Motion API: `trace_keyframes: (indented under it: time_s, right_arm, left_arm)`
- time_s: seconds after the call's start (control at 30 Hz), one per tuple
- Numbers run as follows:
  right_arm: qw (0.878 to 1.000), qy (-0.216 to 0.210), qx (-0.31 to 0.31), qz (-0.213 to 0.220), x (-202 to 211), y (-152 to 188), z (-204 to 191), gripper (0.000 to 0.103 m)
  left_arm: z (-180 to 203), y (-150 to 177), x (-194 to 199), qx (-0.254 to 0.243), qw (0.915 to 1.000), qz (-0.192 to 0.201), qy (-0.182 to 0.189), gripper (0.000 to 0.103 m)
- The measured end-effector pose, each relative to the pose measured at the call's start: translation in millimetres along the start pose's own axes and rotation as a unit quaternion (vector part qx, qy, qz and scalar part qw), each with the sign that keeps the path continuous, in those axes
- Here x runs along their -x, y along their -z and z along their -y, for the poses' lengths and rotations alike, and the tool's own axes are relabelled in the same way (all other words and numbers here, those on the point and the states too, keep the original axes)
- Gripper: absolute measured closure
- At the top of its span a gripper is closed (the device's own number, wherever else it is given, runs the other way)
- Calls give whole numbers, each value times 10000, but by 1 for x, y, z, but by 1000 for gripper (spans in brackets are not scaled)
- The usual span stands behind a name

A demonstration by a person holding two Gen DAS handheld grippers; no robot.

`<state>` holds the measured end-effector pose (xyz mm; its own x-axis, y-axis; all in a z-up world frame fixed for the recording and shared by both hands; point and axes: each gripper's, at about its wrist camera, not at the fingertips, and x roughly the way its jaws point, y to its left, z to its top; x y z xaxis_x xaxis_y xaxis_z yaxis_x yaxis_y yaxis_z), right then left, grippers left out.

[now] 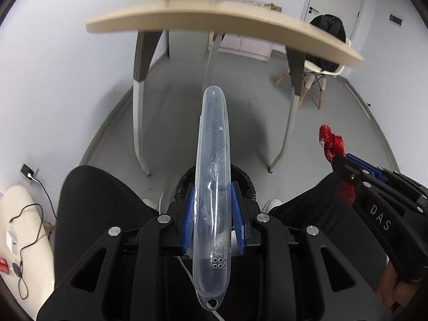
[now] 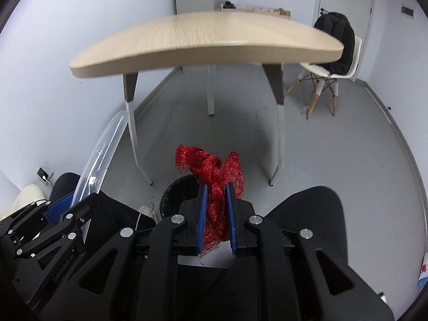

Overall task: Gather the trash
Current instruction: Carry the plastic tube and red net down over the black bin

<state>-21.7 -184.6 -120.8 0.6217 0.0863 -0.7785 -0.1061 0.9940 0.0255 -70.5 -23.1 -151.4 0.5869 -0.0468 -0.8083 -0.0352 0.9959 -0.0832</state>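
My left gripper [image 1: 213, 187] is shut on a long clear plastic case [image 1: 212, 144] that sticks out forward between its blue pads. The case also shows in the right wrist view [image 2: 103, 152] at the left. My right gripper [image 2: 216, 187] is shut on a bundle of red mesh netting [image 2: 214, 176], which also shows in the left wrist view [image 1: 331, 144] at the right. A bin with a black liner [image 2: 179, 190] stands on the floor just below and ahead of both grippers; in the left wrist view its rim [image 1: 246, 176] shows behind the case.
A wooden table [image 2: 203, 40] on grey legs stands ahead. A white chair with a black backpack [image 2: 337, 42] is at the right. The person's black-clad legs [image 1: 101, 200] flank the bin. A wall socket with a cable [image 1: 28, 172] is at the left.
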Motion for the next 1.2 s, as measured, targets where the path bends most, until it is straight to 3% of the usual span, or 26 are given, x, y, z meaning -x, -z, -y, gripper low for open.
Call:
trace_keyframes:
  time_s: [0.3,0.47,1.2]
  right_arm:
    - [9991,-55,-69,-405,-69,-6,1,90]
    - [9985,-56,-48,-546,-103,-8,1,90]
    - [9889,-84,89,-1478,-233,4,-5,88]
  left_arm:
    - [-11,-12,-60,77,9995,-299,-73,78]
    - [-12,-12,-94,43,9990,-430,81,77]
    - [-29,-10,-201,-3,9910,-1298,-321,77]
